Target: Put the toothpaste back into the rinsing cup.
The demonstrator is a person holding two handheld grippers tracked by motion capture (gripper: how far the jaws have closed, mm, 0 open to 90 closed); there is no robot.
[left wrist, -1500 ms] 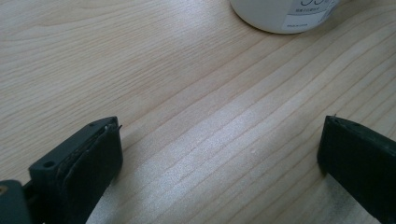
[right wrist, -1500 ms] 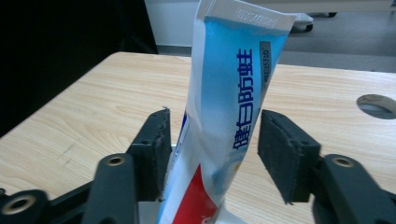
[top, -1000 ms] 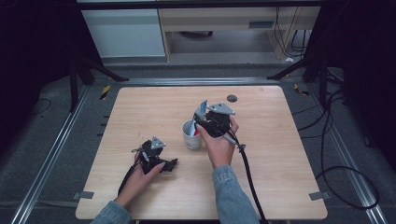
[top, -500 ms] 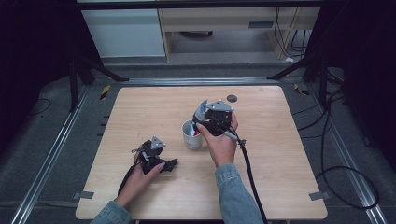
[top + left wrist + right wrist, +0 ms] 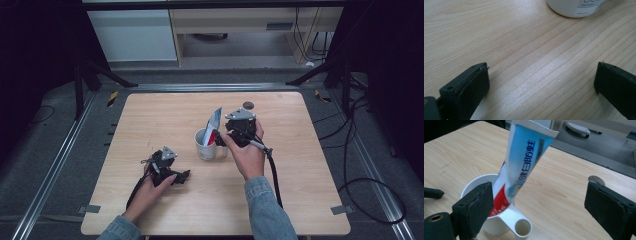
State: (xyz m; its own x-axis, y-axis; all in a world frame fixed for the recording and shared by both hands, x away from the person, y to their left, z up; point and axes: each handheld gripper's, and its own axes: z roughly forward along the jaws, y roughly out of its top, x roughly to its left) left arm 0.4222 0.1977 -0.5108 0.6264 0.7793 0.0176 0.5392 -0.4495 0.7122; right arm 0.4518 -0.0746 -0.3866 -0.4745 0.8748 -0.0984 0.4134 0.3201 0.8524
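A: Once your right tongs [image 5: 536, 202] had just been opening, where did the toothpaste tube [image 5: 524, 162] stand?

B: Leaning in the white cup [image 5: 205, 145] on the worktop [image 5: 300, 200], unheld; left tongs [image 5: 541, 82] apart too. You risked tipping it when withdrawing.

You see a light wooden desk [image 5: 150, 125] with rounded corners standing on a dark grey floor [image 5: 50, 150]. A small round dark disc [image 5: 248, 105] lies near the desk's far edge. Beyond the desk stand a white cabinet [image 5: 132, 35] and an open low shelf [image 5: 240, 35]. Black cables [image 5: 360, 165] trail across the floor at the right.
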